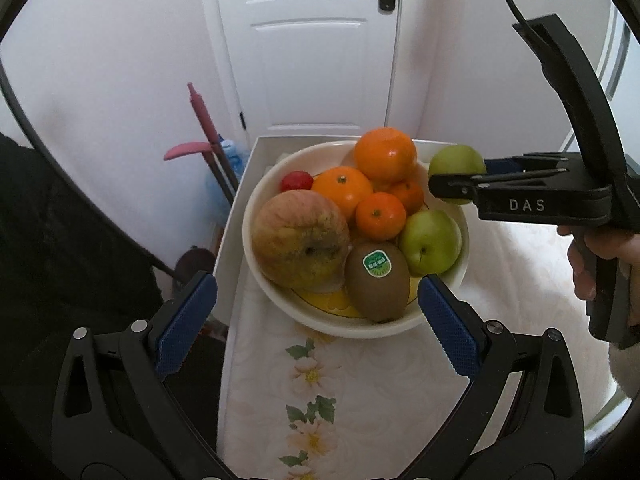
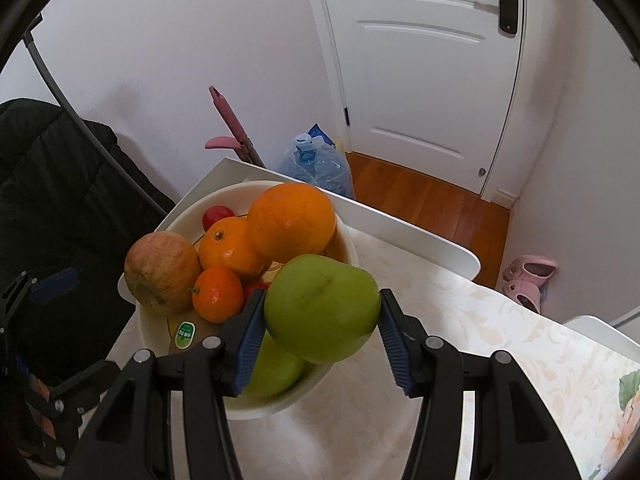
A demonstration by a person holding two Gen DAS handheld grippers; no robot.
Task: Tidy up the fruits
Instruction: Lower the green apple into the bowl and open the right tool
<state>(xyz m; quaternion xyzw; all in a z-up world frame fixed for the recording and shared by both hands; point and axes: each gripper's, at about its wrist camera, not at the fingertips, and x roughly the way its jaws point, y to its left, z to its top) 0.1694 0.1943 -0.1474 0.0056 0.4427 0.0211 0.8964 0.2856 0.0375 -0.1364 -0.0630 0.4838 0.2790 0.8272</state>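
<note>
Now, step: right gripper (image 2: 322,330) pads clamp a green pear (image 2: 320,306) above the fruit bowl (image 1: 256,204).
Left gripper (image 1: 316,320): spread, empty.
Next: lower pear, release.

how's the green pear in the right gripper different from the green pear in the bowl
The held pear is clamped between the right gripper pads, up in the air by the bowl rim; the bowl pear rests inside, touching the kiwi and a small orange. The bowl pear shows its stem dimple to the left wrist camera; the held pear's side is partly hidden by a finger there. Both are smooth, yellow-green and similar in size.
</note>
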